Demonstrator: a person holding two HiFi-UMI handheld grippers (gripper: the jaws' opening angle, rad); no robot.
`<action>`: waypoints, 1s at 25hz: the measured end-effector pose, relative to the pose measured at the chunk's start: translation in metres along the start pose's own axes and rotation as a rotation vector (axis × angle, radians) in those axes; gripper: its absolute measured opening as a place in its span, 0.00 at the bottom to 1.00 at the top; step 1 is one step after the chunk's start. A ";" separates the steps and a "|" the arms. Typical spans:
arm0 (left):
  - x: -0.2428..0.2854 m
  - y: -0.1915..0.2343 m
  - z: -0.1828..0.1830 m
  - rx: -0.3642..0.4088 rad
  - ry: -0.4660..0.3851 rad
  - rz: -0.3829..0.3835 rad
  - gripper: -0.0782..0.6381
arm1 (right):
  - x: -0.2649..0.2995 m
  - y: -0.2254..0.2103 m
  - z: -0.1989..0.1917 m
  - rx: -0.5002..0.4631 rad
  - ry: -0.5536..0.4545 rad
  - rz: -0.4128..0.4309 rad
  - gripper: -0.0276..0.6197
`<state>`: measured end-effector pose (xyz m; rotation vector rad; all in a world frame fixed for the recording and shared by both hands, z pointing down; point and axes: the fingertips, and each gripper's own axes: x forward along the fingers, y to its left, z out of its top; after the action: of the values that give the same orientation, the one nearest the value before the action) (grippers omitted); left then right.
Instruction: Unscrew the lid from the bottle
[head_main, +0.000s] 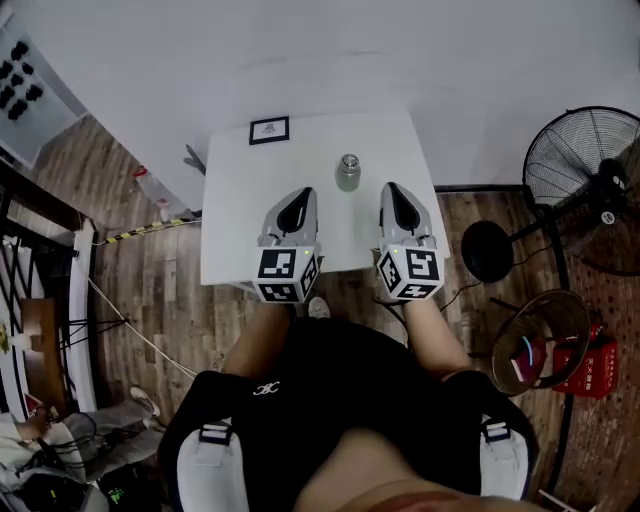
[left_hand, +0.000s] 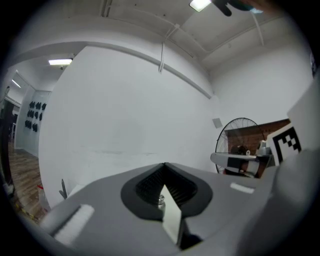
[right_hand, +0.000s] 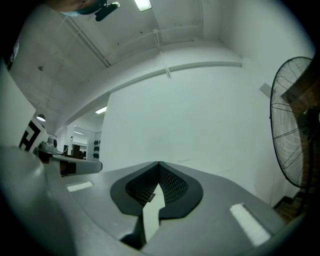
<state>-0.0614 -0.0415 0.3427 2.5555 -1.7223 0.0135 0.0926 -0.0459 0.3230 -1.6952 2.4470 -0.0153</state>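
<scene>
A small metal bottle (head_main: 347, 174) with a silver lid stands upright on the white table (head_main: 240, 230), toward its far middle. My left gripper (head_main: 302, 194) hovers over the near half of the table, shut with nothing in it, short of the bottle and to its left. My right gripper (head_main: 391, 189) is level with it on the bottle's right, also shut and empty. In the left gripper view the jaws (left_hand: 165, 165) meet at their tips, and the bottle's lid (left_hand: 160, 200) peeks through the slit below. In the right gripper view the closed jaws (right_hand: 159, 163) face the bare white wall.
A framed marker card (head_main: 269, 130) lies at the table's far left corner. A standing fan (head_main: 585, 170) is to the right, with a round basket (head_main: 540, 340) and a red crate (head_main: 590, 365) on the wooden floor. A white wall is beyond the table.
</scene>
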 end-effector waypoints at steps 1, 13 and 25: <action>0.011 0.008 -0.001 0.000 0.007 -0.009 0.18 | 0.012 -0.002 -0.002 -0.001 0.002 -0.008 0.05; 0.106 0.065 -0.030 -0.026 0.090 -0.126 0.18 | 0.094 -0.026 -0.051 -0.007 0.066 -0.116 0.05; 0.141 0.070 -0.087 0.007 0.196 -0.207 0.22 | 0.120 -0.036 -0.105 0.002 0.179 -0.068 0.14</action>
<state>-0.0709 -0.1930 0.4387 2.6229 -1.3877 0.2522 0.0705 -0.1797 0.4146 -1.8499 2.5096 -0.1860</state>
